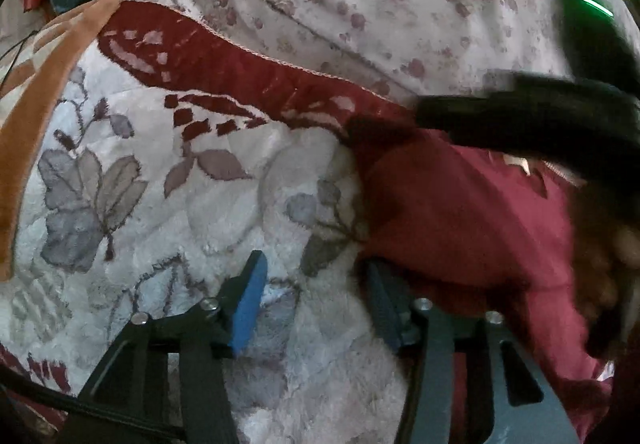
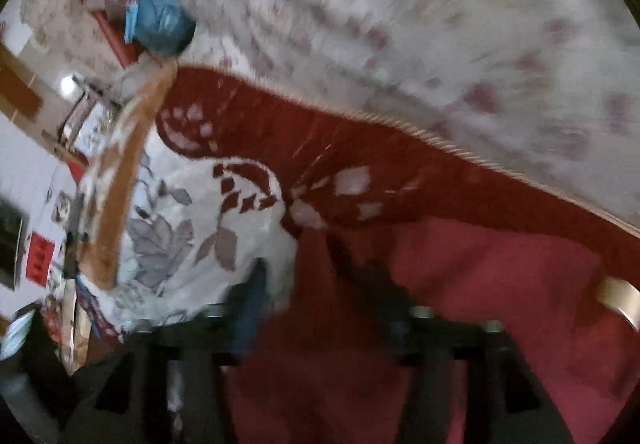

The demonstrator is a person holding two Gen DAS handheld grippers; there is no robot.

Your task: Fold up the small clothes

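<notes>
Both tools, left [image 1: 316, 304] and right [image 2: 316, 308], gape released beside the maroon garment [image 1: 460, 212]; grasping its edge seems next.

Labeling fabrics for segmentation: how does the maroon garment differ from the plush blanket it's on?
The maroon garment is plain, smooth cloth; the plush blanket is fluffy white with grey flowers and a dark red border. The garment is small and bunched, reaching the left gripper; the blanket spreads wide beneath it. Both are soft fabric carrying red tones.
</notes>
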